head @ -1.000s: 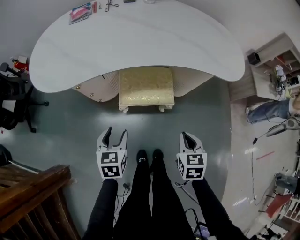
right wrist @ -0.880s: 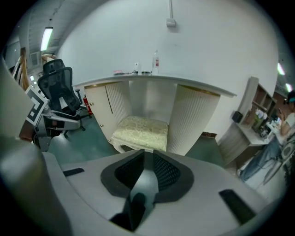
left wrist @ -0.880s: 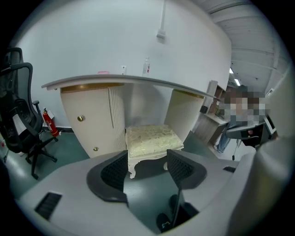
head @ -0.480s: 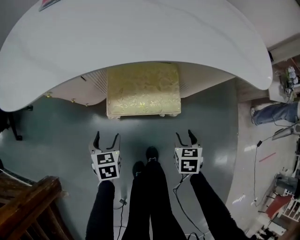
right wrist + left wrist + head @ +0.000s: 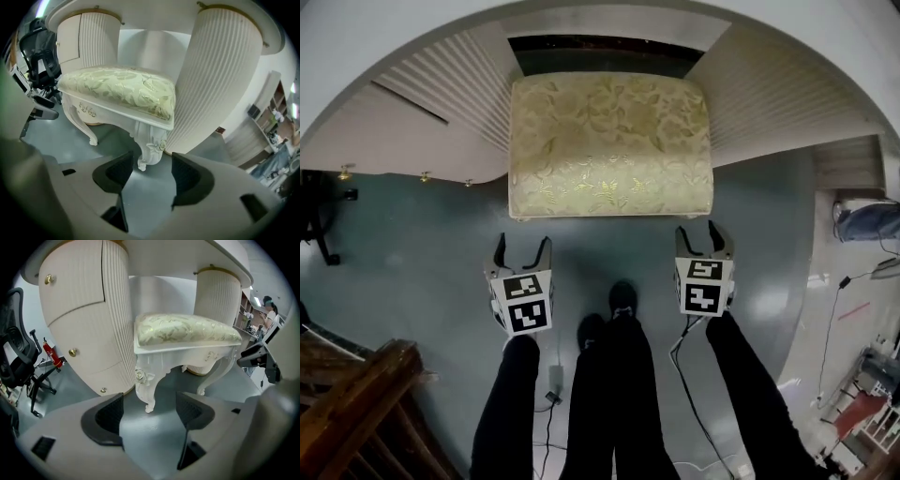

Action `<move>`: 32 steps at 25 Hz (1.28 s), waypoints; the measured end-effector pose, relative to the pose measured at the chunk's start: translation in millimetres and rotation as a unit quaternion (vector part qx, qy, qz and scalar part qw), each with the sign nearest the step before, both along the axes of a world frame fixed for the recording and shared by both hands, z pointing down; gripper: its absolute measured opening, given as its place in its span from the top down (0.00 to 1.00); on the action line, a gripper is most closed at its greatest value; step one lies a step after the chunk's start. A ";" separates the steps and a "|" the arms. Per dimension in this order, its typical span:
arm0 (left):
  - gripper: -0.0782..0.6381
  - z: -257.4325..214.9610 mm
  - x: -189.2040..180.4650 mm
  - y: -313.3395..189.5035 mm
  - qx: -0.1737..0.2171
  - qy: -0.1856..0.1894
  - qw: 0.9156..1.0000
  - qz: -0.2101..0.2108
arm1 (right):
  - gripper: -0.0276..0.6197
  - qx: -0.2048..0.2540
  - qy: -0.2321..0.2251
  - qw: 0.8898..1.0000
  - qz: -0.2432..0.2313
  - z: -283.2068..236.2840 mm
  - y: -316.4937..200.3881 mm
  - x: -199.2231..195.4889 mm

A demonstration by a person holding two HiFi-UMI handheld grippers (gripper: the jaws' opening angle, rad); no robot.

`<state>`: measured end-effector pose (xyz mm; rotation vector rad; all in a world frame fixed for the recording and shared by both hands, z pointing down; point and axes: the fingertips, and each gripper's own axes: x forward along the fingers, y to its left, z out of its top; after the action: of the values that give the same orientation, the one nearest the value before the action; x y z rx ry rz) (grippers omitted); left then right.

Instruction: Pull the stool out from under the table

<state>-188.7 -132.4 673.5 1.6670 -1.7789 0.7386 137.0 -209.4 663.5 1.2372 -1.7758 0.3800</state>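
The pull has not begun: the stool (image 5: 609,141) sits upper centre, partly under the table (image 5: 356,37), while the left gripper (image 5: 522,253) and right gripper (image 5: 700,240) hover near its front edge, jaws opening and empty.

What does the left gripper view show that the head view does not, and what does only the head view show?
Only the left gripper view: the stool's carved white legs, a red fire extinguisher. Only the head view: the person's legs, a wooden railing. Both: the stool's gold cushion, the ribbed table base, the left gripper, jaws opening, nothing gripped.
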 end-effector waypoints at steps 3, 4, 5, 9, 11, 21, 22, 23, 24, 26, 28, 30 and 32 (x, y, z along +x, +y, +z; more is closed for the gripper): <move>0.40 18.0 -5.8 -11.0 -0.006 -0.002 1.000 -0.007 | 0.57 0.004 0.000 1.000 -0.006 14.9 -11.0 -4.7; 0.40 22.9 -6.8 -14.9 -0.009 -0.002 1.000 -0.008 | 0.57 0.004 0.002 1.000 -0.005 18.7 -14.3 -4.2; 0.40 27.2 -7.1 -19.0 -0.012 -0.003 1.000 -0.007 | 0.57 0.005 0.004 1.000 -0.004 21.8 -17.3 -3.1; 0.40 38.5 -9.0 -35.8 -0.020 -0.015 1.000 0.011 | 0.57 0.007 0.011 1.000 -0.003 32.1 -26.2 -4.3; 0.40 40.8 -11.1 -42.9 -0.021 -0.021 0.999 0.015 | 0.57 0.008 0.014 1.000 -0.006 37.0 -28.9 -7.3; 0.40 48.9 -14.2 -63.3 -0.029 -0.020 0.999 0.028 | 0.57 0.006 0.018 1.000 0.010 46.8 -34.8 -6.1; 0.41 49.1 -13.4 -63.6 -0.028 -0.021 0.999 0.029 | 0.56 0.005 0.018 1.000 0.012 46.8 -34.7 -6.1; 0.43 49.1 -12.3 -63.9 -0.028 -0.022 0.999 0.029 | 0.56 0.005 0.019 1.000 0.014 46.6 -34.7 -5.9; 0.48 49.2 -11.5 -64.0 -0.027 -0.025 0.999 0.029 | 0.56 0.006 0.020 1.000 0.016 46.4 -34.8 -5.5; 0.48 50.5 -11.3 -63.6 -0.028 -0.032 0.999 0.029 | 0.57 0.008 0.024 1.000 0.017 45.9 -34.7 -4.9; 0.50 51.0 -11.8 -63.4 -0.029 -0.039 0.998 0.032 | 0.57 0.009 0.025 1.000 0.014 45.8 -34.2 -4.9; 0.51 50.3 -11.9 -63.7 -0.030 -0.043 0.998 0.034 | 0.58 0.009 0.025 1.000 0.010 45.6 -33.9 -4.6; 0.51 49.8 -12.5 -63.7 -0.032 -0.046 0.998 0.031 | 0.58 0.008 0.024 1.000 0.008 45.6 -33.8 -4.3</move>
<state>-201.2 -196.1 723.4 1.6769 -1.7521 0.9042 132.7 -243.3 709.1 1.2634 -1.7314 0.3425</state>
